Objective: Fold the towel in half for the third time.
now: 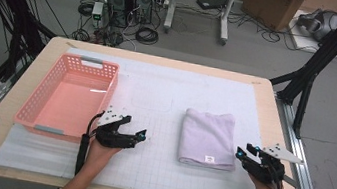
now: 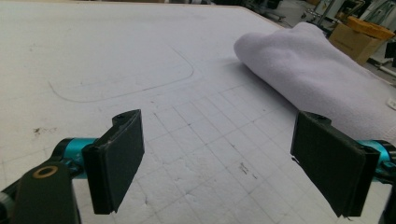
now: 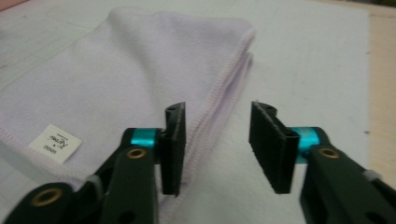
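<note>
towel (image 1: 209, 137): lilac, folded into a thick rectangle, lying flat on the white grid mat (image 1: 164, 109); used as landmark below
towel label (image 1: 209, 158): small white tag on the top face, by the folded edge nearest the person; also seen in the right gripper view (image 3: 54, 143)
towel edges: stacked stitched hems run along the side facing the right gripper
left gripper (image 1: 140, 136): on the mat well to the left of the towel, jaws pointing toward it
left jaws: spread wide, nothing between them, bare mat showing in the gap; left gripper view (image 2: 219, 168) has the towel (image 2: 317, 88) ahead and to the right, clear of both pads
right gripper (image 1: 241, 153): just off the towel's near right corner, jaws pointing at it
right jaws: parted about halfway, nothing clamped; in the right gripper view (image 3: 215, 147) one pad (image 3: 173, 147) stands over the towel's (image 3: 121, 79) hemmed edge, the other over bare mat; contact with cloth cannot be told
basket (image 1: 42, 106): pink plastic, slotted walls, far left of the towel, beyond the left gripper
table (image 1: 271, 135): light wood, its bare strip right of the towel, under the mat
hands: a hand holds each gripper from the near edge, on either side of the towel
</note>
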Demonstrator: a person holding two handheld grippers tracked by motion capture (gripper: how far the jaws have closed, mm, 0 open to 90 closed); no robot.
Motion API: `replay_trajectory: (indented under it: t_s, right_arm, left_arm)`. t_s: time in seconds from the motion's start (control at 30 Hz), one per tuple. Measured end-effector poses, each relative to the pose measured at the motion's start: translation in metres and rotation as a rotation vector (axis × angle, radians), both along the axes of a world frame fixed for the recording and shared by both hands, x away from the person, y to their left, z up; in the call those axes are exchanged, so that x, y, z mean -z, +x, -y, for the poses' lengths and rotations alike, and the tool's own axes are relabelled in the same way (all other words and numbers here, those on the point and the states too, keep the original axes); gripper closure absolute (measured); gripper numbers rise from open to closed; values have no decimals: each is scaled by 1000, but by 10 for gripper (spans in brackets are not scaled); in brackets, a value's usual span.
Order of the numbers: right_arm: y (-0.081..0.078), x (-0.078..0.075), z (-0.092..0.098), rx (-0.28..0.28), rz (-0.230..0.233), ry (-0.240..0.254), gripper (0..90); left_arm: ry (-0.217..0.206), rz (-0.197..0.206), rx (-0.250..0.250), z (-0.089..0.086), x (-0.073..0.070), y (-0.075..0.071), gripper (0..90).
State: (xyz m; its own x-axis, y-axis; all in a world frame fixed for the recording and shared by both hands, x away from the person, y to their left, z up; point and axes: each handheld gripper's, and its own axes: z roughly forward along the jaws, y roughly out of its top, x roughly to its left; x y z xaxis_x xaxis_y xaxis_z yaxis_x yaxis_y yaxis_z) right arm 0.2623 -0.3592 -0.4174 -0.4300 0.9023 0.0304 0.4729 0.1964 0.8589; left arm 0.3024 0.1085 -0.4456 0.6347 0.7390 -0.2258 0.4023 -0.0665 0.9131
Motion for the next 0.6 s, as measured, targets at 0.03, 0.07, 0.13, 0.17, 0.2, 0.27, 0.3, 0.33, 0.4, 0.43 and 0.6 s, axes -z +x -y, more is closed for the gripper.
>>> replay_trajectory:
  t_s: [0.03,0.07,0.13,0.17,0.2,0.27,0.3,0.33,0.4,0.43,0.6]
  right_arm:
    - [-2,0,2,5,2,-6,493]
    - [-3,0,5,6,2,-15,466]
    - [-8,0,10,2,5,-5,415]
    - [-8,0,10,2,5,-5,415]
    - [-12,0,12,-5,4,2,362]
    - [-16,0,13,-10,10,1,325]
    - [-17,-1,13,-18,14,2,324]
    - [-19,-1,13,-28,17,13,320]
    - [-21,-2,13,-43,21,15,297]
    - [-21,-2,13,-43,21,15,297]
    - [-26,1,11,-80,6,-3,273]
  left_arm:
    - [1,2,2,0,0,0,176]
    - [2,3,5,-1,-1,-1,177]
    - [-1,8,6,-1,-2,-1,176]
    - [-1,8,6,-1,-2,-1,177]
    - [-1,10,6,-1,-2,-1,177]
    - [-2,11,6,-2,-3,-1,177]
    - [-2,11,6,-2,-3,-1,177]
    - [-2,13,5,-2,-3,-1,177]
    - [1,13,10,-3,-3,-1,177]
    - [1,13,10,-3,-3,-1,177]
    - [3,14,12,-4,-3,-2,177]
